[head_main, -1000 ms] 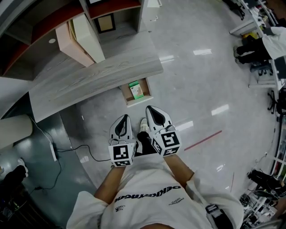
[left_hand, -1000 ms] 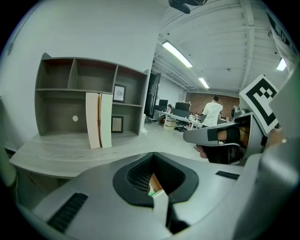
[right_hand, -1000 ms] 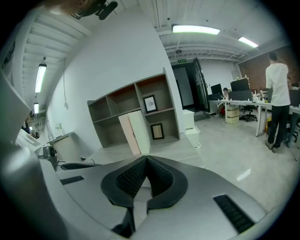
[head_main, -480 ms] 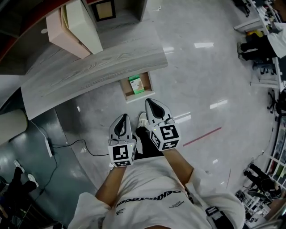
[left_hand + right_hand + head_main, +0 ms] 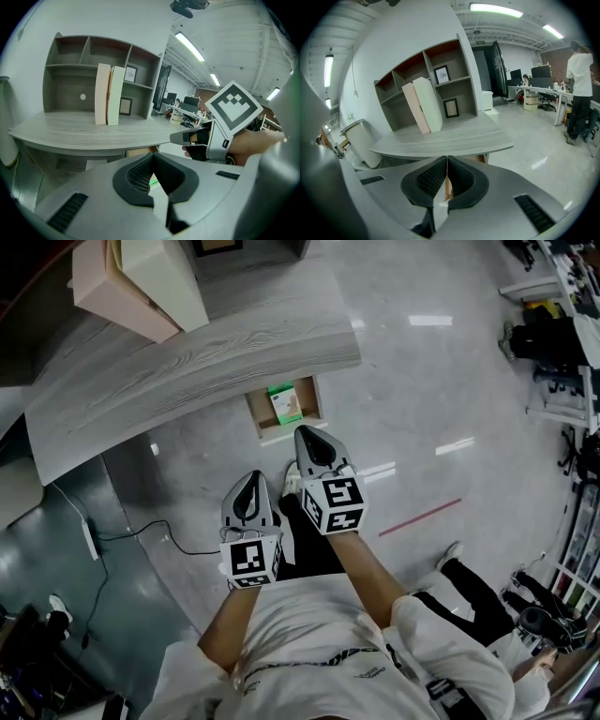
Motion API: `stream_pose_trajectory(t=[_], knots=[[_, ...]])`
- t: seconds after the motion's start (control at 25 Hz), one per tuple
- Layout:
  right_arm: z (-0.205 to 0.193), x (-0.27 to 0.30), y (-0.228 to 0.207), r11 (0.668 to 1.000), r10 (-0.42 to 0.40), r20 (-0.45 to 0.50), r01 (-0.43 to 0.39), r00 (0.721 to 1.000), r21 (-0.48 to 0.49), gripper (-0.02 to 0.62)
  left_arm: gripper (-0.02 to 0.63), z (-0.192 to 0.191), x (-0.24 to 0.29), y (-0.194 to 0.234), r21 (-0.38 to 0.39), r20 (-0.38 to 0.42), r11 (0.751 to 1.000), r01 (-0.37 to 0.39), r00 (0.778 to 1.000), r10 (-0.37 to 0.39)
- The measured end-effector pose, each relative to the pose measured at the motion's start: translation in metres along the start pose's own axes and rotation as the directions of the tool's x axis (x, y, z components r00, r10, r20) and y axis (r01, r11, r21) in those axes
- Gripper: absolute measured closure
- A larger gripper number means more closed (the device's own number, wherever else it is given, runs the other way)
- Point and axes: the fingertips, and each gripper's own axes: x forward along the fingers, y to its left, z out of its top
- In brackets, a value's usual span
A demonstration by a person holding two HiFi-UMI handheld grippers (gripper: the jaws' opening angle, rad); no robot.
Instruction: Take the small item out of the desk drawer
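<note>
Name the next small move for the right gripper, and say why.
Probably open the jaws of the right gripper and move it forward and down toward the green box. That gripper is shut and empty, short of the open drawer, where the box lies untouched. It sits nearer than the left gripper.

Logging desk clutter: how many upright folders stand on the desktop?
2. A pink folder and a cream folder stand side by side on the desk; none seem hidden.
</note>
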Motion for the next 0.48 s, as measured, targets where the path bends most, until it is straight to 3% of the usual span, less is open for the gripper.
stream_pose_trajectory(t=[0.48], knots=[[-0.051,0.049,-0.025,0.999,-0.032,-0.075,0.033,0.997,0.010,0.563,0.591,-0.040,0.023,0.003,-0.029,-0.013,1.000,-0.007,1.000,0.007]])
